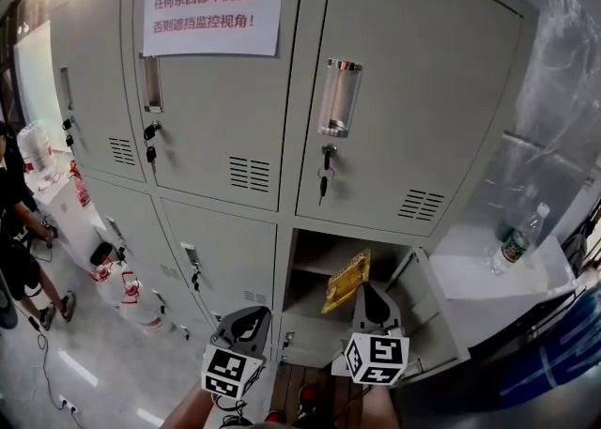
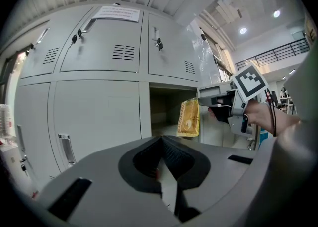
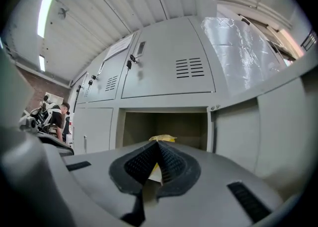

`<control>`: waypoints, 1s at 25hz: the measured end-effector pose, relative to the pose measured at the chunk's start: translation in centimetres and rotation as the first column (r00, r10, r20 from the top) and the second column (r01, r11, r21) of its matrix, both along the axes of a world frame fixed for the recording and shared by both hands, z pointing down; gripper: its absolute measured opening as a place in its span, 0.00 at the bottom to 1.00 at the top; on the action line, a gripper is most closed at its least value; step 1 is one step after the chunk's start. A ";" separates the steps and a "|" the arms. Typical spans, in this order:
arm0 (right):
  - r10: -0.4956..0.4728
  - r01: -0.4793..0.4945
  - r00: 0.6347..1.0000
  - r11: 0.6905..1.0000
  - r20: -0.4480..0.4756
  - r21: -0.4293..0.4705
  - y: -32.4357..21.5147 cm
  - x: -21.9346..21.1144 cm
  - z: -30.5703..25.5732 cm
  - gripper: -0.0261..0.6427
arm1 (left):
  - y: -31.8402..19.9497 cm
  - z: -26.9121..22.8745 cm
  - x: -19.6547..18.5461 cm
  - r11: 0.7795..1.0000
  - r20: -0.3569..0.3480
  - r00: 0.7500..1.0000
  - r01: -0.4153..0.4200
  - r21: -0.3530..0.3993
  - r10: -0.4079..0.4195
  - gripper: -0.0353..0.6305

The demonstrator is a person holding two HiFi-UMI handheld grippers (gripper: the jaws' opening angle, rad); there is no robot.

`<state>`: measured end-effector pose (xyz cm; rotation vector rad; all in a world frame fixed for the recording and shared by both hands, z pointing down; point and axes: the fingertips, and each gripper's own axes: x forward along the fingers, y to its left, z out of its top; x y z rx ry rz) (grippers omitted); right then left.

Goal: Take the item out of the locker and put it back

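A yellow snack packet (image 1: 346, 280) hangs in front of the open bottom locker compartment (image 1: 324, 258), pinched at its edge by my right gripper (image 1: 373, 300), which is shut on it. In the right gripper view the packet (image 3: 162, 138) pokes out past the closed jaws (image 3: 157, 144), with the empty compartment (image 3: 164, 124) straight ahead. The left gripper view has the packet (image 2: 189, 117) dangling from the right gripper (image 2: 218, 108) just outside the opening. My left gripper (image 1: 246, 329) is lower and to the left, away from the packet, its jaws (image 2: 161, 139) shut with nothing between them.
The compartment's door (image 1: 427, 310) stands swung open to the right. Closed lockers surround it, some with keys (image 1: 325, 174) in the locks and a paper notice (image 1: 214, 0) on top. A water bottle (image 1: 515, 239) stands on a ledge at the right. A person (image 1: 19, 230) is at the far left.
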<state>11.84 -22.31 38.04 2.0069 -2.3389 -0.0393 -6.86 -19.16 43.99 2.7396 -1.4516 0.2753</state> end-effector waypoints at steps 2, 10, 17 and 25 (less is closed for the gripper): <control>0.005 -0.005 1.000 1.000 0.001 0.000 1.4 0.4 0.1 0.06 | 0.3 0.0 0.5 1.000 0.000 1.000 -0.014 -0.002 0.014 0.09; 0.046 -0.046 0.999 0.999 0.001 -0.003 6.3 2.0 1.6 0.06 | 1.3 0.5 2.1 0.998 -0.006 0.998 -0.059 -0.009 0.059 0.09; 0.062 -0.062 0.998 0.997 -0.002 -0.042 9.2 2.7 4.1 0.06 | 2.0 0.9 2.9 0.996 0.002 0.997 -0.083 -0.022 0.083 0.09; 0.077 -0.076 0.997 0.992 0.000 -0.097 11.5 2.7 6.8 0.06 | 2.4 1.1 2.9 0.996 0.005 0.996 -0.088 -0.026 0.088 0.09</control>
